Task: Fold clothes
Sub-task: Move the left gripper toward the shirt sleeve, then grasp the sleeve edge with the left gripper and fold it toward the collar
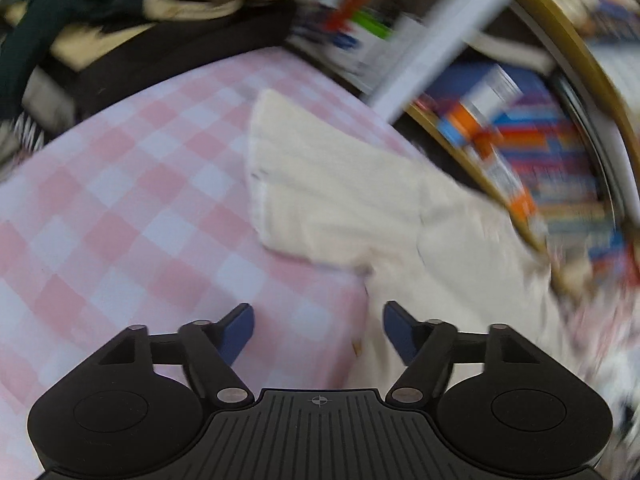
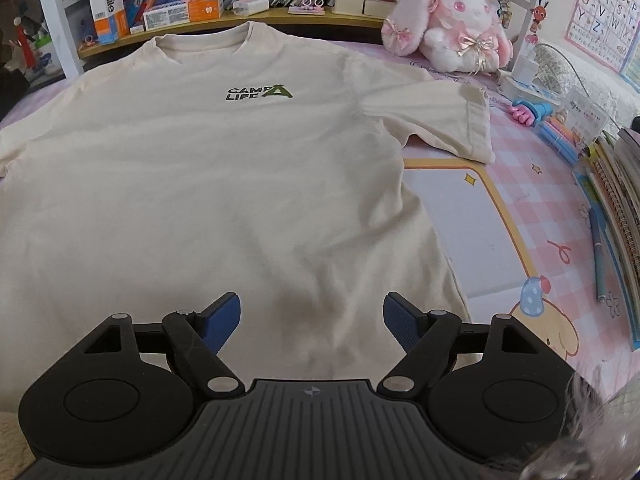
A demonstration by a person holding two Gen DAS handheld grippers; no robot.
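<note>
Status: folding not started, as far as I can judge. The cream short-sleeved cotton T-shirt with a green "CAMP LIFE" chest print (image 2: 208, 168) lies spread face up and flat on the pink-and-white checked table cover (image 2: 532, 208). Collar is toward the bookshelf, hem toward the cameras. The shirt's sleeve on the right of the right wrist view (image 2: 460, 120) is laid out sideways, unfolded. In the left wrist view the other sleeve (image 1: 320, 184) also lies flat on the check cloth, with the shirt's side edge running down toward the camera. No crease or fold visible anywhere. So everything is left: both sides in, then hem up, is my guess.

Right gripper (image 2: 312, 322): blue pads wide apart, nothing between them. It sits over the lower middle of the shirt near the hem. Cannot tell if the tips touch the fabric; no pinch.

Left gripper (image 1: 319, 330): pads fairly wide, empty. It is over the shirt's side edge: the left pad (image 1: 238, 332) above bare check cloth, the other over cream fabric. The view is motion-blurred, so contact cannot be told.

Clutter nearby: pink-and-white plush rabbit (image 2: 448, 32) at the far right corner, clear of the shirt.
</note>
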